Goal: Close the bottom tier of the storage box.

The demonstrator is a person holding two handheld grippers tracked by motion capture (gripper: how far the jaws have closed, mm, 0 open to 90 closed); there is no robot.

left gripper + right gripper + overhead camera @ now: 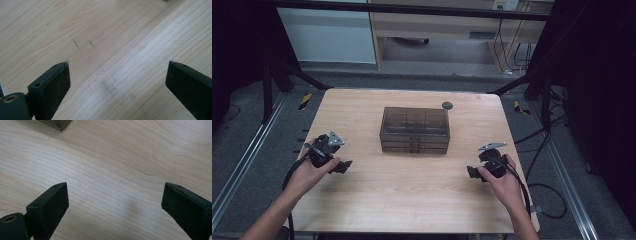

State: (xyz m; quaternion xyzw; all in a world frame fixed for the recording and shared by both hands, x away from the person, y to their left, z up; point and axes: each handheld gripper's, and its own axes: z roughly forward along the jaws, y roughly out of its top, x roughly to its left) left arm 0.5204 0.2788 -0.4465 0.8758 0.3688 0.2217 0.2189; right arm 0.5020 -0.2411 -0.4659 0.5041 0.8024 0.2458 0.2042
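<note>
Both grippers — left (343, 166), right (472, 173) — are held agape, empty; box (414, 129) lies ahead between them, equidistant.

Both forearms come in from the bottom edge, each hand gripping its tool low over the desk. Left gripper (343, 166) points inward, jaws spread wide, nothing between them. Right gripper (472, 172) mirrors it, jaws also wide apart.
</note>
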